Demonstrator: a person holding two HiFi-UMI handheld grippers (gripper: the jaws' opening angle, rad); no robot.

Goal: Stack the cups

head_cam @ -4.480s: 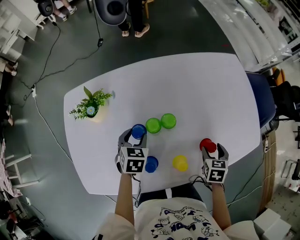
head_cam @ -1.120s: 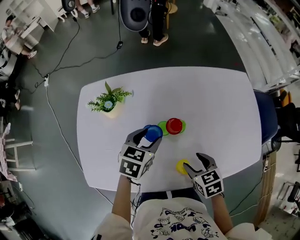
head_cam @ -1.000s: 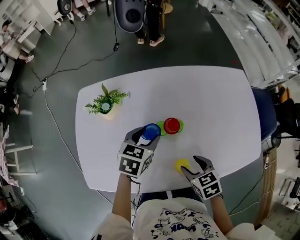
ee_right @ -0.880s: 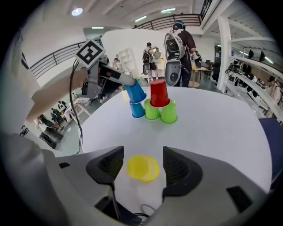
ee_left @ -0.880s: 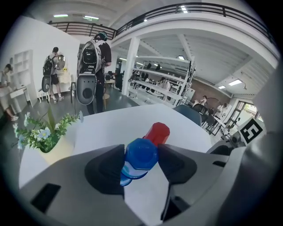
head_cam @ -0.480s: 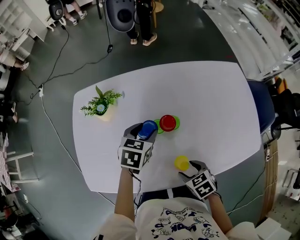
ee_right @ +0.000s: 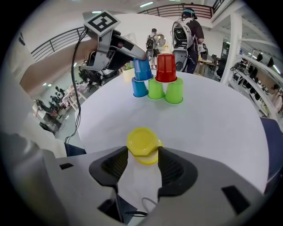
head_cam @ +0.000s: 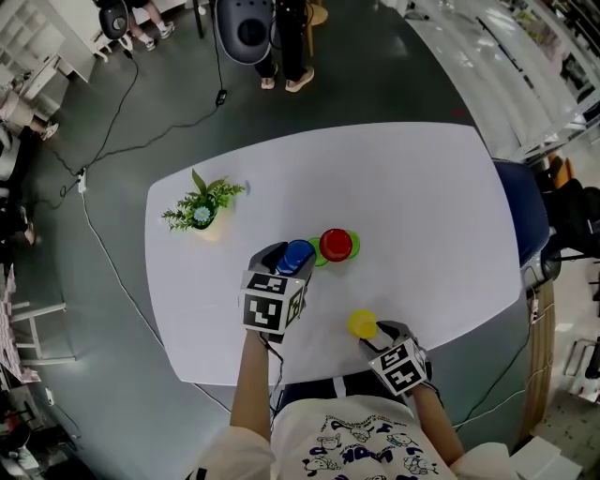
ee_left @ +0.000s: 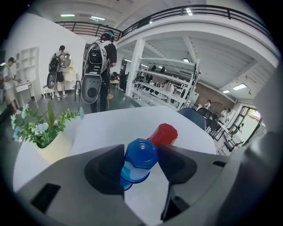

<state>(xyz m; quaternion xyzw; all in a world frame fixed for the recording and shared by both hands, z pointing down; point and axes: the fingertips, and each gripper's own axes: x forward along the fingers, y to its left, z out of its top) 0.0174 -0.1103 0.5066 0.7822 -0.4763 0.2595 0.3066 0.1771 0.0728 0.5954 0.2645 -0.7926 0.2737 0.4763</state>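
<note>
Now your right gripper has just been closing onto the yellow cup, stack at eleven o'clock; left gripper clamps a blue cup.

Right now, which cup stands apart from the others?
The yellow plastic cup, alone near the white table's edge; the red, blue and green cups cluster together.

Site type: large open-plan lab or workshop hall. Indicators: a railed mezzanine overhead on white columns; rows of metal racks; strip ceiling lights; a grey hard floor with loose cables; people with backpacks standing beyond the table's far edge. The white table carries a small potted plant; a blue chair stands at its right edge.
</note>
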